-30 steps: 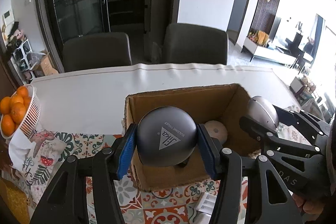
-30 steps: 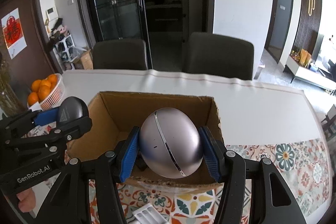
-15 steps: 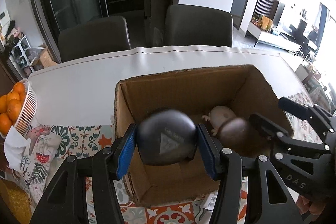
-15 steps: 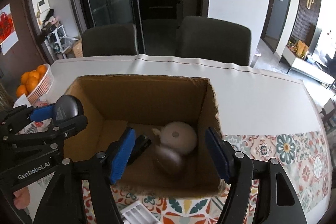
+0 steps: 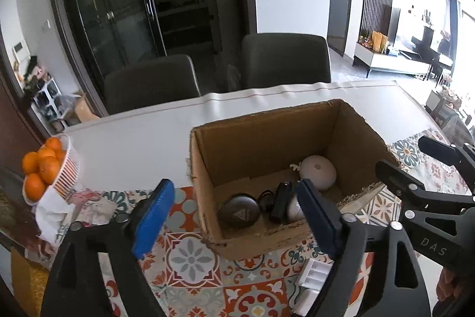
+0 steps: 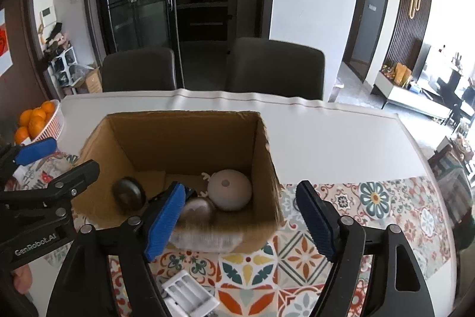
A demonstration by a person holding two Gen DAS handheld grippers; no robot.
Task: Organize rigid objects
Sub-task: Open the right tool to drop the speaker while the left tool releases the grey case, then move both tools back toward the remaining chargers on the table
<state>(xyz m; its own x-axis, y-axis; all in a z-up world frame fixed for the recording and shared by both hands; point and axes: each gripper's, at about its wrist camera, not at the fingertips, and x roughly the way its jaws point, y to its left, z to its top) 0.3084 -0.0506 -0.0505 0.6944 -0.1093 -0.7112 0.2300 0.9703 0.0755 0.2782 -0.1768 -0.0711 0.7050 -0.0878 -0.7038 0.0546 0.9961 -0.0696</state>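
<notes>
Both your tools are spread wide and carry nothing. Your left gripper (image 5: 234,216) hangs above the near left corner of the cardboard box (image 5: 204,168), its blue pads (image 5: 153,217) well apart. Your right gripper (image 6: 242,220) hangs above the box's near right corner, one blue pad (image 6: 163,223) over the inside and the other outside over the patterned cloth (image 6: 371,198).

The box stands on the table (image 5: 133,144), half on the cloth and half on the white surface towards the far edge. Four things lie on its floor. The dark grey ball with a triangle logo (image 5: 239,213) rests against the near left wall. Beside it lies a black oblong device (image 5: 280,201) with a cord. The silvery egg-shaped object (image 6: 197,210) sits by the near wall, partly hidden by a pad in both views and somewhat blurred. The pale round object with small antlers (image 6: 230,193) sits towards the right wall, touching the silvery one.

Outside the box, a white battery holder (image 6: 190,291) lies on the cloth at the table's near edge. A basket of oranges (image 5: 44,168) stands at the left edge.
</notes>
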